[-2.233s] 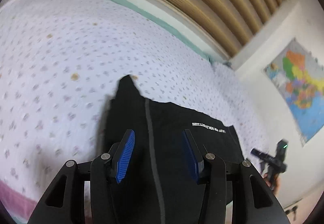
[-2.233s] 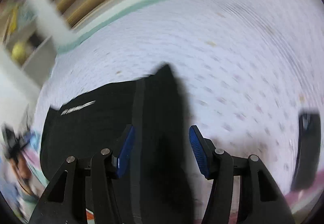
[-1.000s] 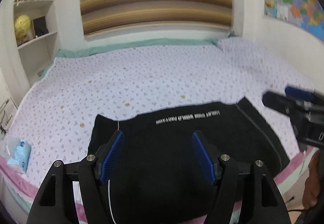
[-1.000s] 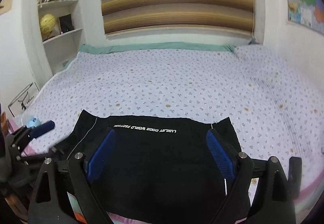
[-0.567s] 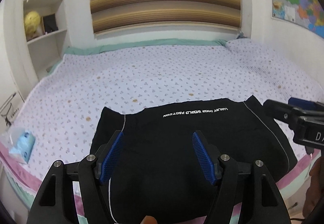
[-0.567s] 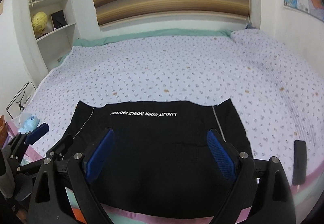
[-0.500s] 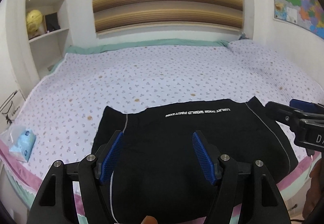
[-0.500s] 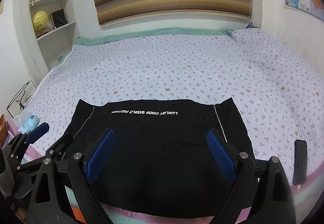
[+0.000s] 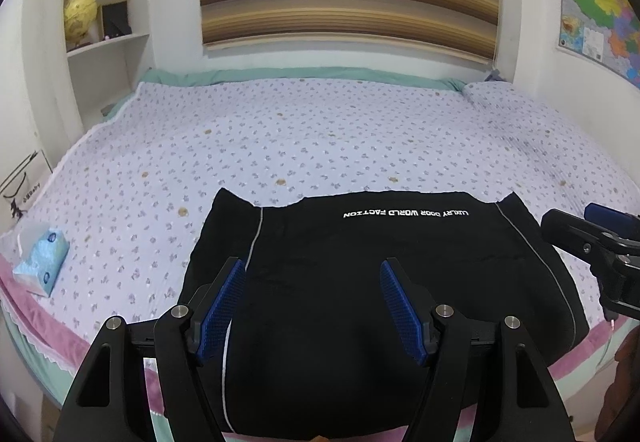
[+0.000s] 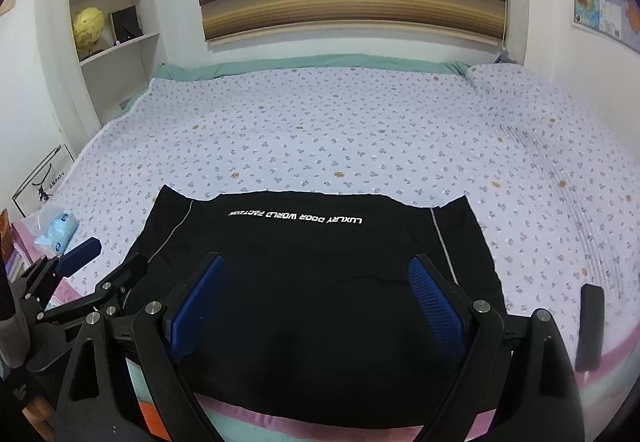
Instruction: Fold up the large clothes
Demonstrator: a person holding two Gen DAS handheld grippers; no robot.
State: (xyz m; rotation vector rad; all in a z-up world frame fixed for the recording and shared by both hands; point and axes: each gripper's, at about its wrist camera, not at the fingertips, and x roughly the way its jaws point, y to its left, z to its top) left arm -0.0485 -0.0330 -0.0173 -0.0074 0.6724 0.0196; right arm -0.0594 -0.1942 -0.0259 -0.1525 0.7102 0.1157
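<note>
1. Two grippers hovered over the near edge of the bed (image 9: 320,130) — neither touched cloth.
2. Left gripper (image 9: 312,306): blue pads spread wide, nothing between them.
3. Right gripper (image 10: 316,302): fingers likewise apart and empty.
4. Black garment (image 10: 312,282) lay flat on the floral sheet at the near edge — white lettering toward the far side.
5. Tissue pack (image 9: 40,262) sat well left.

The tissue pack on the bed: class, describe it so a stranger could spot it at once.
Find the bed with its lilac flowered sheet. Follow its near pink edge to the corner below the bookshelf, left of the black garment. There lies a small light-blue tissue pack, the only pale blue thing on the sheet.
</note>
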